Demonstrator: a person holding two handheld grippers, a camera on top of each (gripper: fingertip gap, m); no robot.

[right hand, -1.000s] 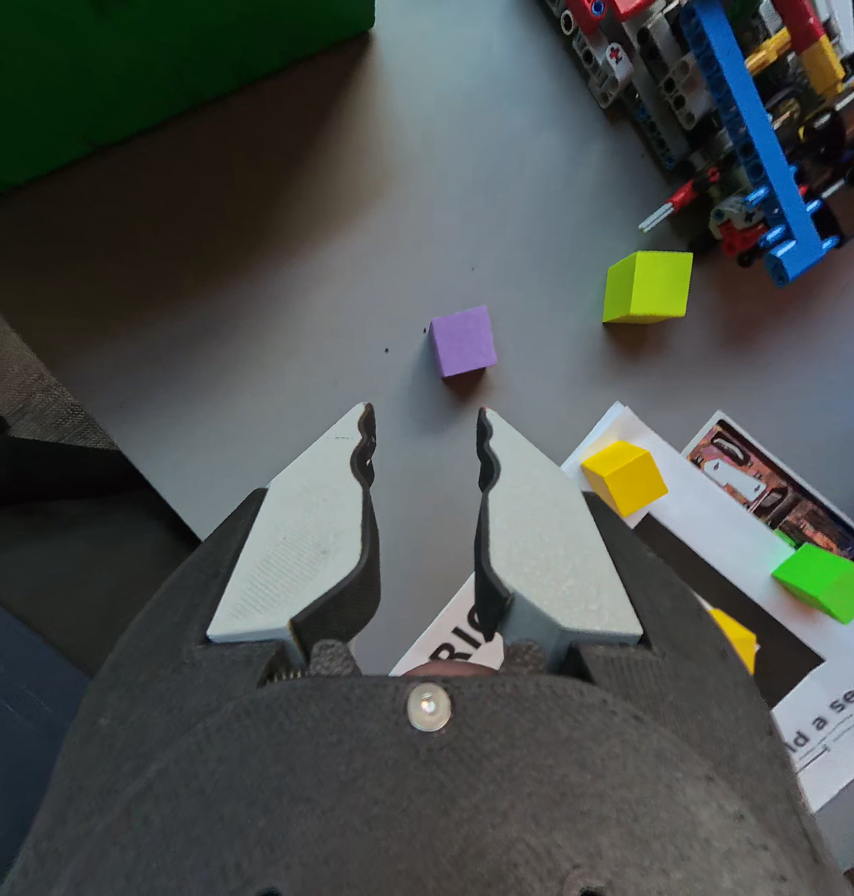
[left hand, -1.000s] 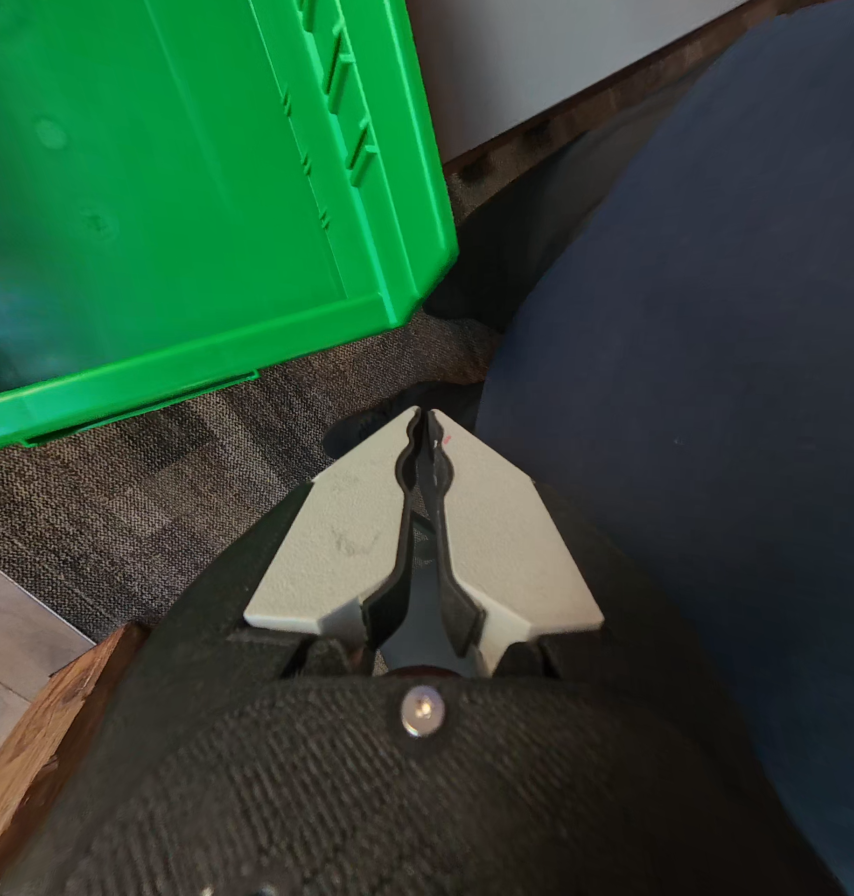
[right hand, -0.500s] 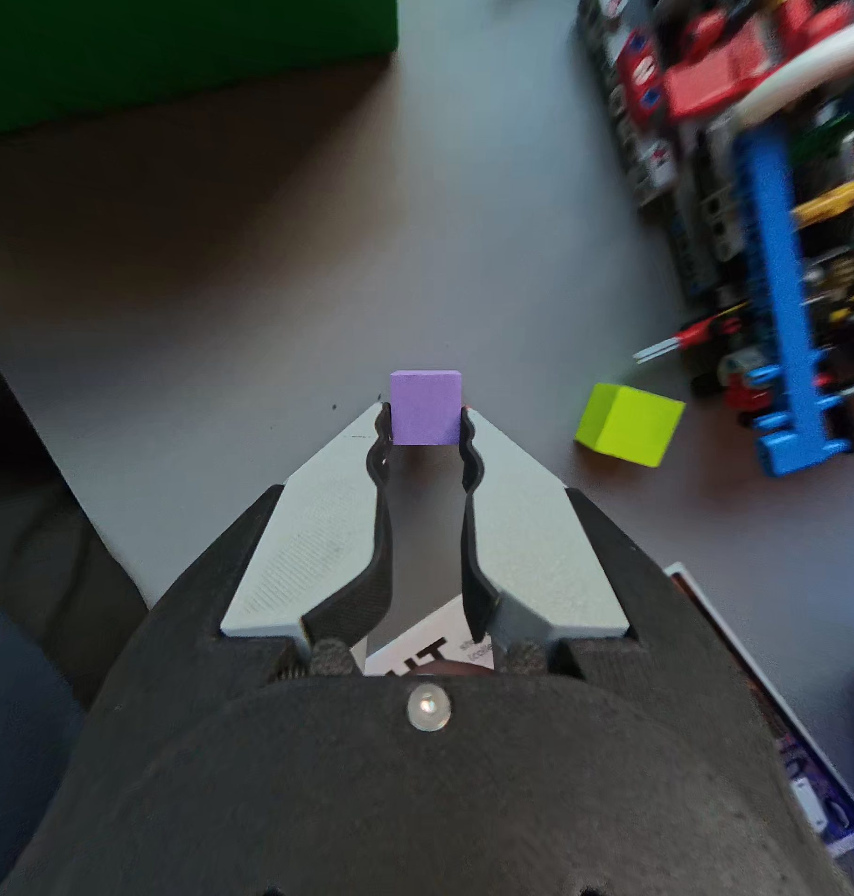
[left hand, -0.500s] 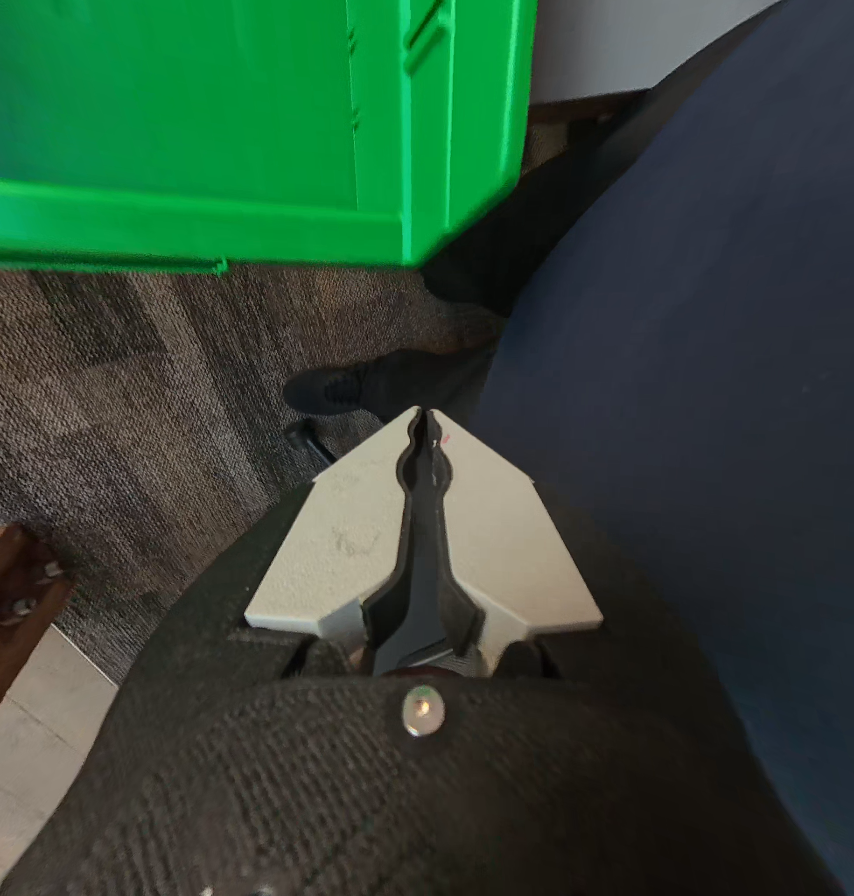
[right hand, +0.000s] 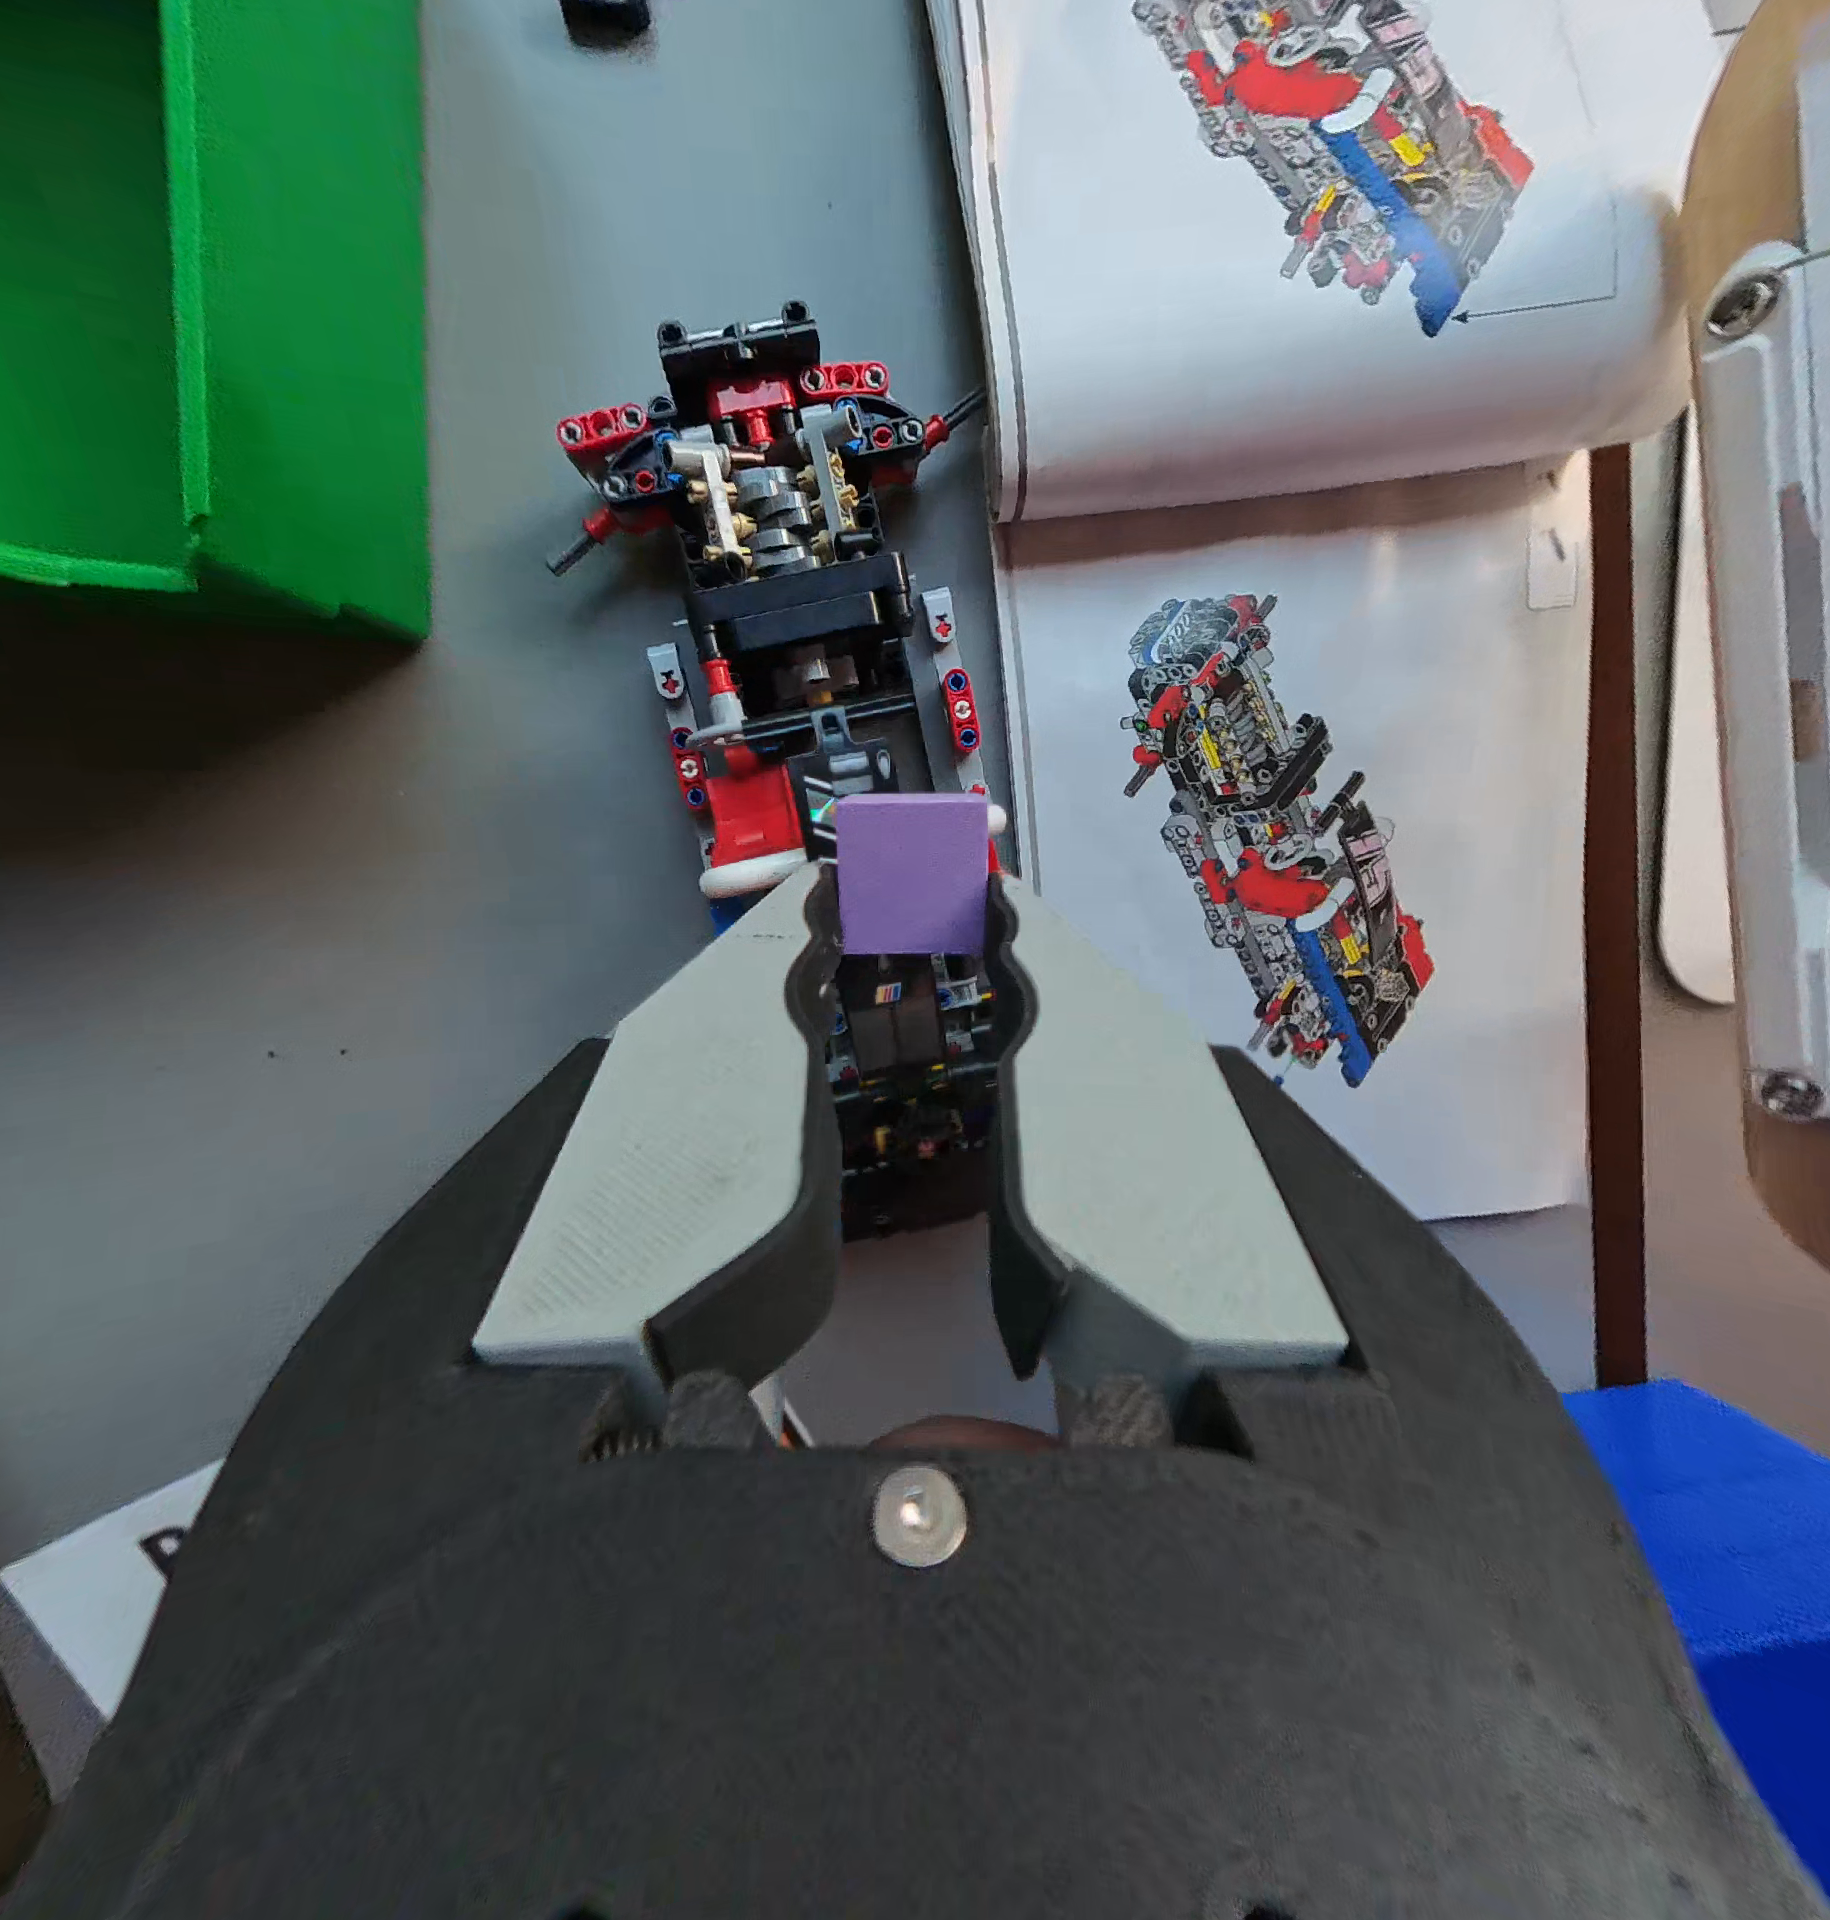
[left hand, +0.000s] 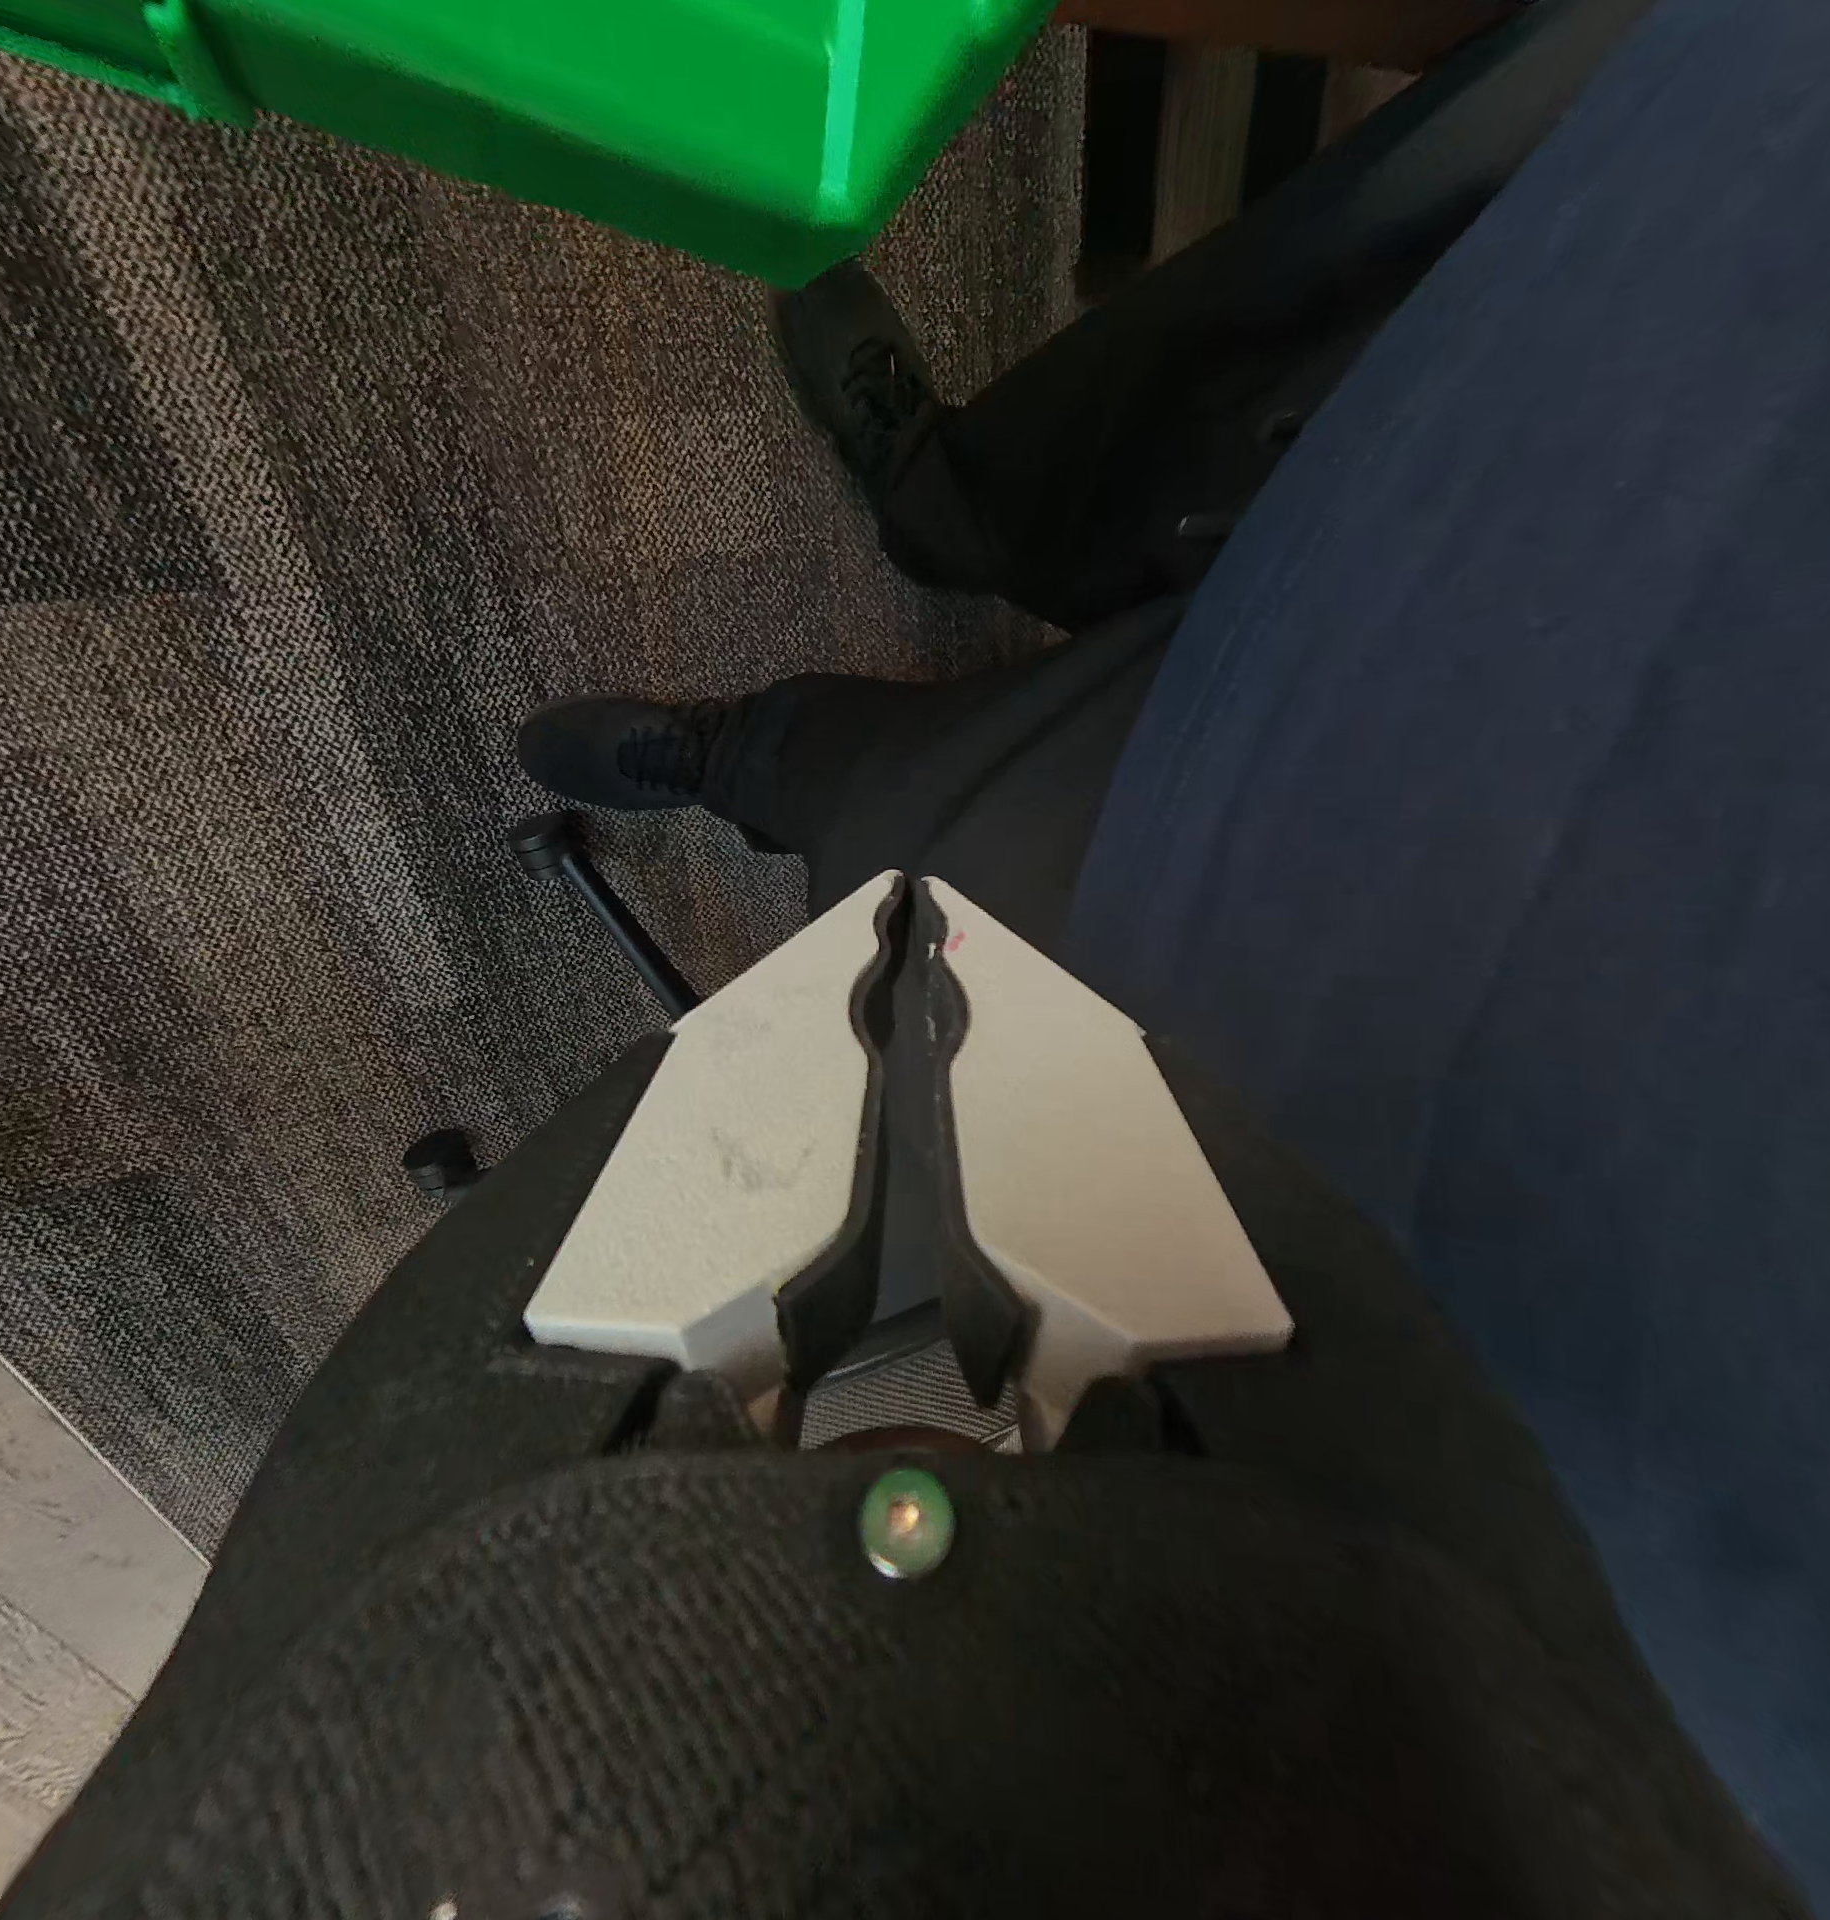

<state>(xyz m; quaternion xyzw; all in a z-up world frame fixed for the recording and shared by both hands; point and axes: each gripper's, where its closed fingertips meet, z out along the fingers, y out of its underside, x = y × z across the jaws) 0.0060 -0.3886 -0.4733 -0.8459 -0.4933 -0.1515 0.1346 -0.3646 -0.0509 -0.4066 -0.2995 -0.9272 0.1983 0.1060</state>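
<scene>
Lifted since 0.5 s ago: purple cube (right hand: 913, 875) now off the desk (right hand: 267, 935), pinched at the very tips of the right tongs (right hand: 911, 904), pads pressing both side faces, hovering over the brick-built vehicle chassis (right hand: 776, 582). Left tongs (left hand: 909, 894) pressed together, nothing between, low beside a dark blue garment (left hand: 1513, 831), pointing at carpet (left hand: 267, 520) & black shoes (left hand: 630, 753); view swung further off the green bin (left hand: 599, 114).

Risk, as judged: tip-only grip w/ most of the cube sticking out past the pads, so a jolt could twist it loose onto the chassis.

Room: green bin (right hand: 298, 312) left, instruction pages (right hand: 1306, 831) right, blue block (right hand: 1742, 1579) near right; bare grey desk open to the left.
</scene>
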